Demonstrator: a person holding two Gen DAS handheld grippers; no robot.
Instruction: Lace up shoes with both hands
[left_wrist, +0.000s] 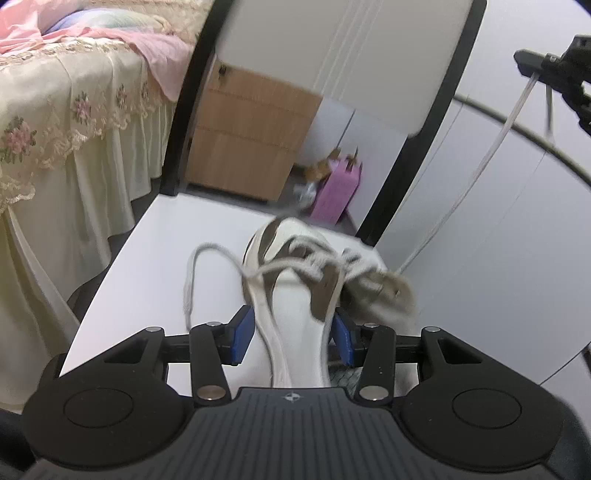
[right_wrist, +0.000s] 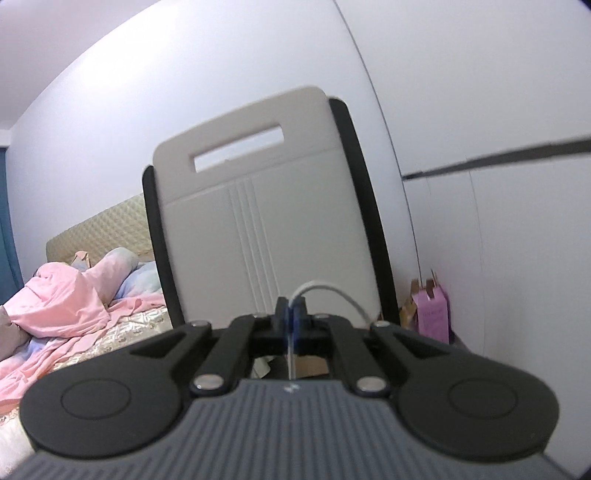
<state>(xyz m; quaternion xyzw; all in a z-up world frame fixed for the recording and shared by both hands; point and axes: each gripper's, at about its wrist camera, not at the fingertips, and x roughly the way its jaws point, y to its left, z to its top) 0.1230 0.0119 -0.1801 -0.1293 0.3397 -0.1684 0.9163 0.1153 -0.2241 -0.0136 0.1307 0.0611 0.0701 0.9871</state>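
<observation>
A white and brown shoe (left_wrist: 295, 266) lies on the white chair seat (left_wrist: 147, 251), its heel toward me. My left gripper (left_wrist: 293, 334) is shut on the shoe's heel, blue pads against both sides. One loose lace end (left_wrist: 192, 273) curls on the seat to the left. The other lace (left_wrist: 476, 177) runs taut up and right to my right gripper (left_wrist: 532, 70), seen high at the right. In the right wrist view my right gripper (right_wrist: 291, 314) is shut on that lace (right_wrist: 332, 290), which loops out past the pads.
The white chair back (right_wrist: 258, 229) with black side bars stands straight ahead. A bed (left_wrist: 55, 129) with a floral cover and pink blanket is at the left. A wooden cabinet (left_wrist: 243, 136) and a pink box (left_wrist: 338, 192) sit on the floor behind the chair.
</observation>
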